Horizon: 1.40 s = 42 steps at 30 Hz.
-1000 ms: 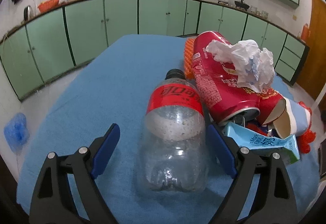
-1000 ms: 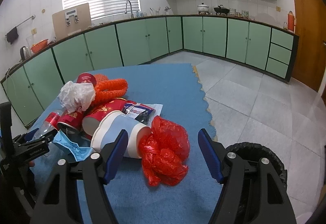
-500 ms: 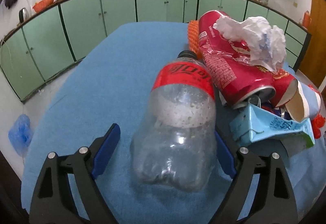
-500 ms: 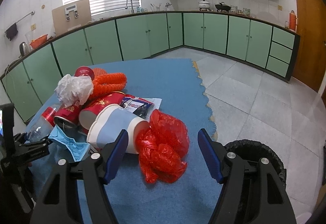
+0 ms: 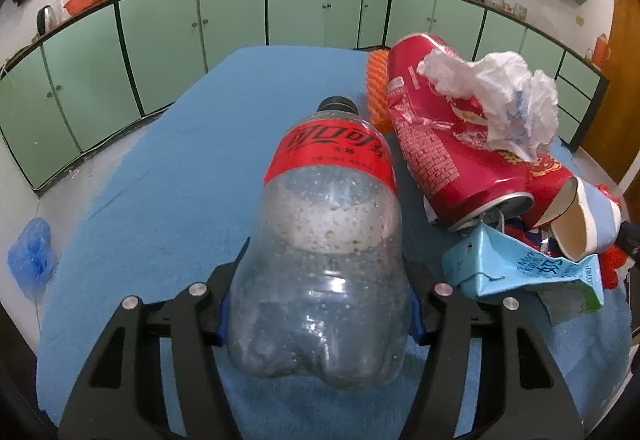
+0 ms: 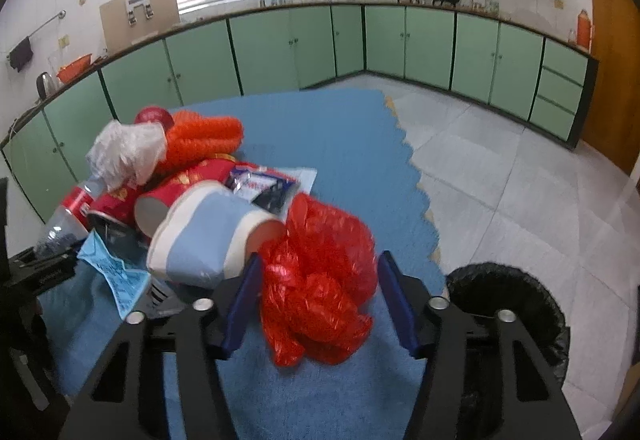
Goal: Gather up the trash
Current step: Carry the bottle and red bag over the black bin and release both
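Note:
A clear plastic bottle (image 5: 324,240) with a red label lies on the blue cloth-covered table (image 5: 160,167), cap pointing away. My left gripper (image 5: 320,304) is closing its jaws on the bottle's base, and both blue pads touch its sides. In the right wrist view a crumpled red plastic bag (image 6: 320,280) sits between the jaws of my right gripper (image 6: 320,280), which are closing around it; the pads stand close beside it without clearly squeezing. The trash pile holds a red can (image 5: 440,143), white crumpled plastic (image 5: 504,99), a light blue carton (image 5: 520,272) and a blue-and-white paper cup (image 6: 200,240).
A bin lined with a black bag (image 6: 508,304) stands on the tiled floor right of the table. An orange mesh roll (image 6: 204,135) and a foil wrapper (image 6: 264,183) lie in the pile. Green cabinets line the walls. A blue bag (image 5: 30,256) lies on the floor at left.
Both grippers' jaws have narrowed. The left pads have come in against the bottle's base. The right gripper has sunk toward the red bag, and its pads now flank it closely.

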Each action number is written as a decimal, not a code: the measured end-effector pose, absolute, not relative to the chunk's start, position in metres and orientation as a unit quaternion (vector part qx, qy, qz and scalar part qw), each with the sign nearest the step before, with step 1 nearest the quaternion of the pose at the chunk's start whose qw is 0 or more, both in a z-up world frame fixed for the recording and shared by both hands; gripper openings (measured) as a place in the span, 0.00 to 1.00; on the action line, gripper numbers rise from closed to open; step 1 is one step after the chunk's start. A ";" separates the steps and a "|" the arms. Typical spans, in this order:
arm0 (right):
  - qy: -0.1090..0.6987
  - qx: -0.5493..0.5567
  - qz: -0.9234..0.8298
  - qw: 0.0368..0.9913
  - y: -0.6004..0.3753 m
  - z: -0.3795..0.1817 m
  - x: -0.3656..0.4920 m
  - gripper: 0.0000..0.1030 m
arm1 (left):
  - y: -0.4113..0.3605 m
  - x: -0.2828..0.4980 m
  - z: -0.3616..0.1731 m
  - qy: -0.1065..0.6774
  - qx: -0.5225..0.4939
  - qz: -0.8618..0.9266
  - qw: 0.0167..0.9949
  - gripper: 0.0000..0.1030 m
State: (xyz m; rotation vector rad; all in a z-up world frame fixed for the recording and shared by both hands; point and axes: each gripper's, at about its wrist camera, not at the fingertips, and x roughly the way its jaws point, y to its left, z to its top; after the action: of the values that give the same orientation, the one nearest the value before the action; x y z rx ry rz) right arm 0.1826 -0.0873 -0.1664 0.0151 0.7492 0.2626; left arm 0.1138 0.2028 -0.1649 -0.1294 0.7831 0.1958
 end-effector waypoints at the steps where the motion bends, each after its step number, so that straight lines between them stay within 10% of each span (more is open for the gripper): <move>1: 0.369 0.010 0.132 0.920 -0.088 -0.169 0.182 0.44 | 0.201 0.111 -0.163 0.376 -0.062 0.097 0.919 0.58; 10: 0.356 0.008 0.152 0.922 -0.092 -0.161 0.171 0.00 | 0.179 0.090 -0.135 0.341 -0.055 0.099 0.933 0.58; 21: 0.335 0.023 0.165 0.927 -0.108 -0.142 0.161 0.02 | 0.141 0.075 -0.093 0.298 -0.044 0.062 0.952 0.58; 25: 0.351 0.021 0.154 0.923 -0.104 -0.154 0.164 0.39 | 0.135 0.074 -0.093 0.300 -0.044 0.056 0.951 0.58; 33: 0.377 0.028 0.140 0.915 -0.101 -0.179 0.182 0.49 | 0.131 0.077 -0.107 0.309 -0.048 0.056 0.948 0.58; 42: 0.381 0.037 0.180 0.906 -0.100 -0.178 0.180 0.20 | 0.132 0.078 -0.110 0.311 -0.044 0.056 0.948 0.58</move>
State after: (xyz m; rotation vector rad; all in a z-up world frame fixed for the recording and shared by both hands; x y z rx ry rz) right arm 0.1801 -0.0999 -0.1776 0.0768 0.7873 0.3718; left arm 0.0777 0.1323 -0.1096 -0.0903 0.6332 0.1149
